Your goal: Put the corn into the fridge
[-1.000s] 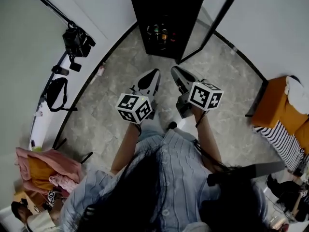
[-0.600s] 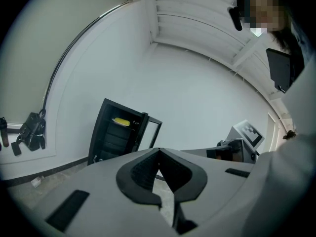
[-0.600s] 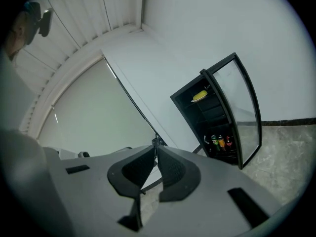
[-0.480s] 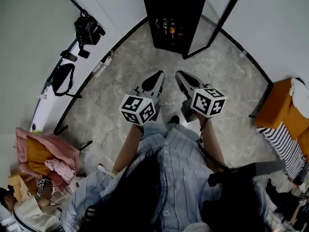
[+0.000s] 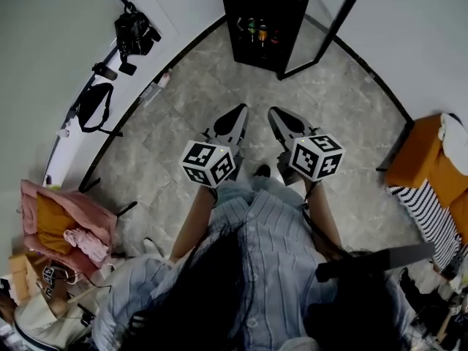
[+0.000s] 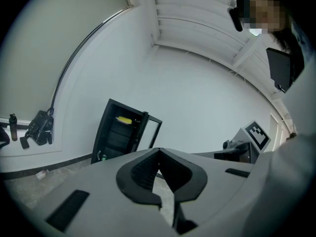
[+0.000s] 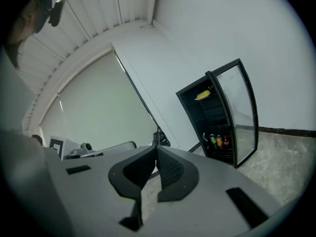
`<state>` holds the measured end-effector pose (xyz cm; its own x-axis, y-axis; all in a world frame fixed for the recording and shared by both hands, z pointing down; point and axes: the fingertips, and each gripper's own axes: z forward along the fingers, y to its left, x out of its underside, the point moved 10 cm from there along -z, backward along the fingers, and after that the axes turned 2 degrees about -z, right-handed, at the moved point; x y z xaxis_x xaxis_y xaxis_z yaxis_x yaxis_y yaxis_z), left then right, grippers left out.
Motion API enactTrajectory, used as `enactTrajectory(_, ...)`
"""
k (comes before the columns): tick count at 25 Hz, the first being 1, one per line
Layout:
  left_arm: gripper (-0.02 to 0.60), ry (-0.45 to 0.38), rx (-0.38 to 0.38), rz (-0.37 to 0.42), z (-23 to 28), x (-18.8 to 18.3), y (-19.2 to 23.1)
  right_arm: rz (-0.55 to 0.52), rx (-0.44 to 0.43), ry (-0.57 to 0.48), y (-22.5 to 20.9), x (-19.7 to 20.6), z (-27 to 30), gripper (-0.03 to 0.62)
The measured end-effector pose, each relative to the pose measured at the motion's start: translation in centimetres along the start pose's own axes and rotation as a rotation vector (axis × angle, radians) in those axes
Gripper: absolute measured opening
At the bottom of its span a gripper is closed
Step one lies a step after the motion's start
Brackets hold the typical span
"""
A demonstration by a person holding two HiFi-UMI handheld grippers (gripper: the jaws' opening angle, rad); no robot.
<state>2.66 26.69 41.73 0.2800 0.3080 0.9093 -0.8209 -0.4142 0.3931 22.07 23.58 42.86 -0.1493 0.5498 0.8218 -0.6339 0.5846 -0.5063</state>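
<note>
**Change since the earlier frames.** In the head view the fridge (image 5: 265,17) has slid toward the top edge. Its upper shelf, seen a second ago with a yellow item on it, is now cut off. Both grippers have stayed side by side in front of the fridge, slightly lower in view than before.

**Materials and shapes.**
- The fridge is a tall, black, box-shaped cabinet.
- Its glass door (image 5: 333,22) has a thin black frame and stands swung open on the fridge's right.
- Coloured bottles (image 5: 256,31) stand on its lowest shelf.
- The floor (image 5: 168,148) before it is grey, marbled stone tile.
- Each gripper is matt grey with black, ribbed, wedge-shaped pads.

**Tongs.**
- The left gripper (image 5: 238,111) has its jaws pressed together at the tips, with nothing between them.
- The right gripper (image 5: 272,112) is the same: tips meeting, empty.

**Task item.** The corn (image 7: 203,94) is a yellow, elongated piece. It lies on the fridge's top shelf, inside the cabinet, well apart from both grippers, which point toward the fridge.
</note>
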Motion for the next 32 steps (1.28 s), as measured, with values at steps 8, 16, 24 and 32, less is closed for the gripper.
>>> enactTrajectory(8,0.006,-0.011,-0.015,0.003,-1.5,0.0,0.4,-0.035,-0.014,0.003,1.5,0.2,0.3,0.017)
enactTrajectory(16,0.006,-0.014,-0.009,0.002,-1.9,-0.7,1.1,-0.026,-0.004,0.006,2.0,0.1,1.2,0.017)
enactTrajectory(24,0.006,-0.005,0.002,0.004,-1.6,-0.9,1.5,-0.007,0.005,0.021,1.6,0.1,2.3,0.017)
enactTrajectory(32,0.006,-0.004,-0.012,-0.005,-1.1,-0.7,2.1,-0.006,0.009,0.042,0.7,0.2,2.8,0.017)
